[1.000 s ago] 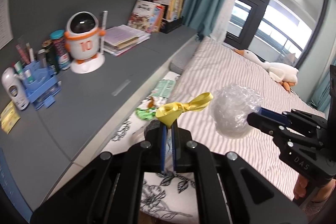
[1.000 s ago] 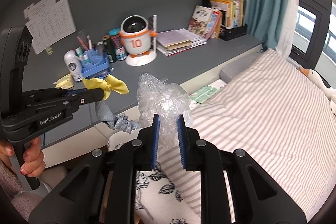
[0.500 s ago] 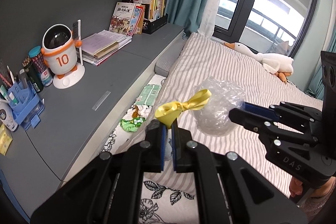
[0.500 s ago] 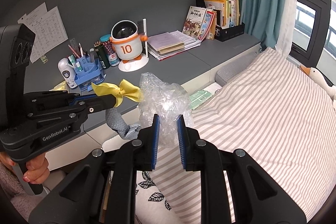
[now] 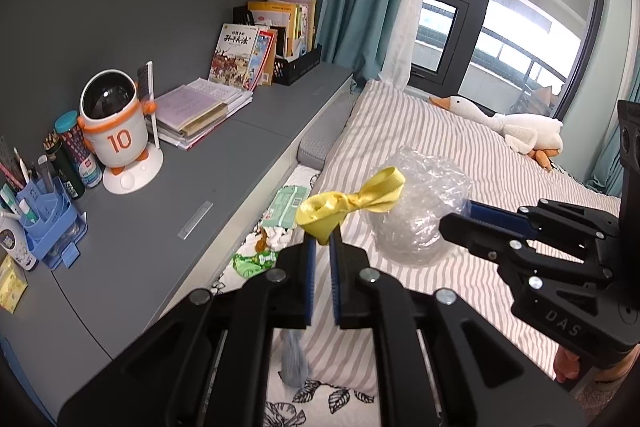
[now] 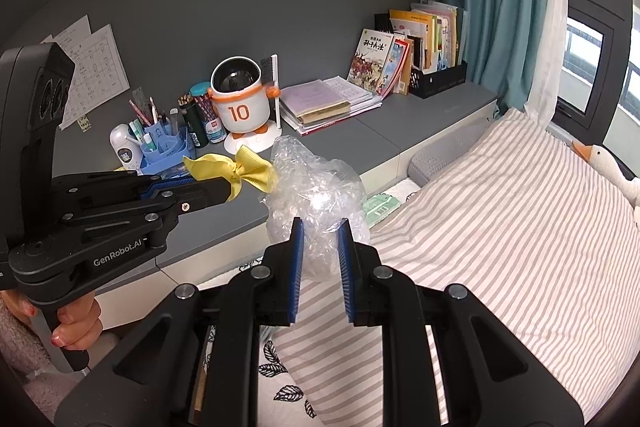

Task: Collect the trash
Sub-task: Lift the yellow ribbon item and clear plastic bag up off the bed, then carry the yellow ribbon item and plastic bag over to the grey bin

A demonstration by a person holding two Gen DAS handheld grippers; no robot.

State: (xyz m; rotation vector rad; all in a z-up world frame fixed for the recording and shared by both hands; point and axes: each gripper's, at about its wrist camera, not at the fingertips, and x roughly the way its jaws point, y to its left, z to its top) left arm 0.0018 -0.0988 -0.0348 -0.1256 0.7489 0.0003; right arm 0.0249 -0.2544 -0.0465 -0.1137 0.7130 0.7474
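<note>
The left gripper (image 5: 321,251) is pinched on a yellow ribbon (image 5: 352,201), whose bow stands up just past the fingertips, and a grey rag (image 5: 294,363) hangs below the same jaws. The right gripper (image 6: 320,247) is clamped on a wad of bubble wrap (image 6: 316,191), the blue pads (image 6: 297,267) pressing its lower part while the bulk swells up at 12 o'clock. Both loads are held in the air above the striped bed (image 6: 500,227), the ribbon touching or nearly touching the wrap at its 9 o'clock in the right view. More litter lies in the gap between bed and desk (image 5: 168,211): a green packet (image 5: 286,207) and small wrappers (image 5: 256,259) at about 10 o'clock of the left fingertips. No bin shows in either view, so the step in hand looks like carrying both pieces to wherever the trash goes. To do that well, keep both grips firm through the move (the wrap is springy and slick, and the ribbon is held only by a thin fold, so either could slip free if the squeeze eases). Carry the two tools a little apart so the bow does not catch on the wrap, and pass well clear of the robot toy (image 6: 240,107) and pen holder (image 6: 164,147) on the desk. Release each piece only once it is over the container, then come back for the packet and wrappers.
</note>
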